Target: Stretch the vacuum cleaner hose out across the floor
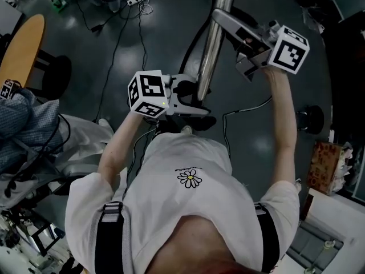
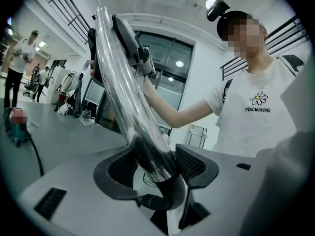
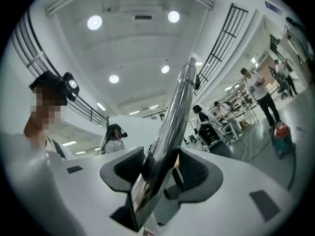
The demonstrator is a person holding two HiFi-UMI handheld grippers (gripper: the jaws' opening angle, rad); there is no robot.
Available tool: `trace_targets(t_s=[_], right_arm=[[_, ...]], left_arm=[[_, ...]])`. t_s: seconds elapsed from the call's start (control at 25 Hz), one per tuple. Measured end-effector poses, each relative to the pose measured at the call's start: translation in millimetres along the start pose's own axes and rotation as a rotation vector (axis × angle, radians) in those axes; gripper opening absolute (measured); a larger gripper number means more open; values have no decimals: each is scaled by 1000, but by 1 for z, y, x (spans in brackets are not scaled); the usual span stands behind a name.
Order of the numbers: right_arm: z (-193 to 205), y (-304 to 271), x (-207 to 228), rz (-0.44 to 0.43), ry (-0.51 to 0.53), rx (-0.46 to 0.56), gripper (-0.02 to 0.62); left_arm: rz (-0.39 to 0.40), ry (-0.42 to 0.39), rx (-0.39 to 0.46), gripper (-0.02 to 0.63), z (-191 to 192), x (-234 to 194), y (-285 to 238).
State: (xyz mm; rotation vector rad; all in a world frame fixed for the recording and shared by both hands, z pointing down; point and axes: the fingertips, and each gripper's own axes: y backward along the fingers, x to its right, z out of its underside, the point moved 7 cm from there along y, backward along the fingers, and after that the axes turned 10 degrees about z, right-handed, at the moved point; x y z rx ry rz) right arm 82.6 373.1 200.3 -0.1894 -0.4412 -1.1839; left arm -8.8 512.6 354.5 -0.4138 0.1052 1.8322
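Hose: a black length (image 2: 35,154) lies on the grey floor (image 1: 142,39), leading away from a teal canister (image 2: 17,129) well off to one side. A black bend (image 2: 165,198) joins the lower end of the metal tube. From here I can't tell whether the two are one piece.
Metal tube: the chrome tube (image 1: 212,44) is held up off the floor in front of the person, tilted, with both tools on it.
Left gripper: the left gripper (image 1: 194,99) is clamped on the tube's lower end, pads against the metal just above the black bend.
Right gripper: the right gripper (image 1: 223,20) is higher up, its jaws closed on the tube, which passes slantwise between the pads.
Marker cubes: one white cube on each tool, with black square patterns and no words.
Writing: the person's white T-shirt (image 2: 256,117) reads PEACMUSONE under a daisy.
Box: a cardboard box (image 1: 326,165) stands by the right arm, its print too small to read.
Around: a white power strip (image 1: 137,0) and loose cables lie on the floor, and a wooden tabletop (image 1: 23,44) is at the left.
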Motion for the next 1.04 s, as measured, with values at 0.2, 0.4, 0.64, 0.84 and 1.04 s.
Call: trace_targets(t_s=[0.2,0.4,0.64,0.84,1.04], right_arm=[[33,-6,-2,47,159,-33,216],[42,-3,-10,36,194,-29,216],[41,11,-7,63,191,-13,218],[41,16,-9,68,180,0,219],[42,12,-6,71,180,-10,221]], left_arm=[[-27,18,-106,227,34,-16,13],[3,47,-64,210,42,-14,7],[30,56,-66,207,41,-14,5],[54,62,-48,207,40,-10,3],[65,73,-43,207,41,-11,6]])
